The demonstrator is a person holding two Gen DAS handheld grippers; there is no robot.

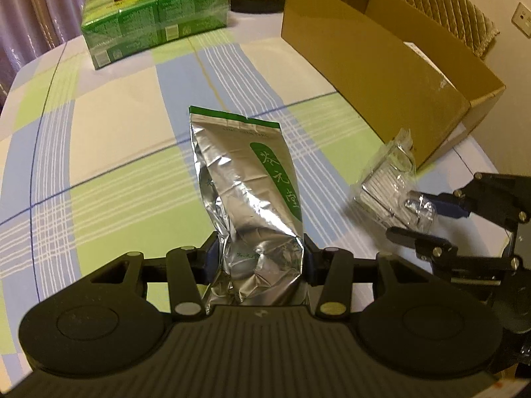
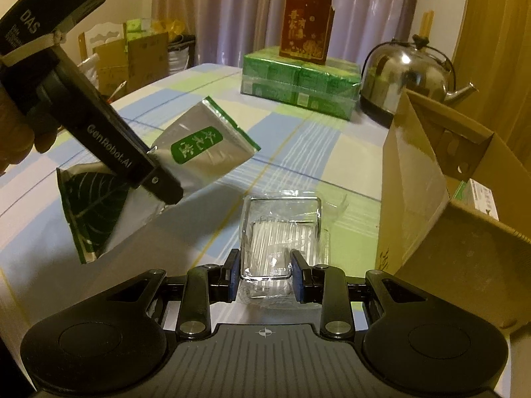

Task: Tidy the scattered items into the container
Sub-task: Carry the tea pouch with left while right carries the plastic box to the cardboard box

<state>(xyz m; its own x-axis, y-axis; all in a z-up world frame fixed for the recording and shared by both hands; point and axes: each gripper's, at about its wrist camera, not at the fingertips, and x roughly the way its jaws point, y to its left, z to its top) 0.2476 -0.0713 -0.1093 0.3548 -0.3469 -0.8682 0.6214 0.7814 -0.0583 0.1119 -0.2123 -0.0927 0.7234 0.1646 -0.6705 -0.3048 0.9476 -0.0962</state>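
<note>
A foil pouch [image 1: 247, 179] lies left of a clear packet [image 1: 390, 187], cardboard box [image 1: 381, 66] behind both.

We see pale curtains [image 2: 252, 16] behind the checked tablecloth [image 1: 109, 152], a quilted chair [image 1: 444, 3] and warm, dim indoor light.

The checked blue, green and cream tablecloth [image 1: 109, 152] lies bare across the left and middle of the left wrist view, giving open passage there. At the upper right of that view the tall side wall of the open brown cardboard box [image 1: 375, 76] bars the way, and the wrapped stack of green cartons [image 1: 156, 23] blocks the upper left. In the right wrist view the steel kettle [image 2: 405, 76] stands just behind the box at the upper right, leaving a strip of bare cloth between cartons and box.
</note>
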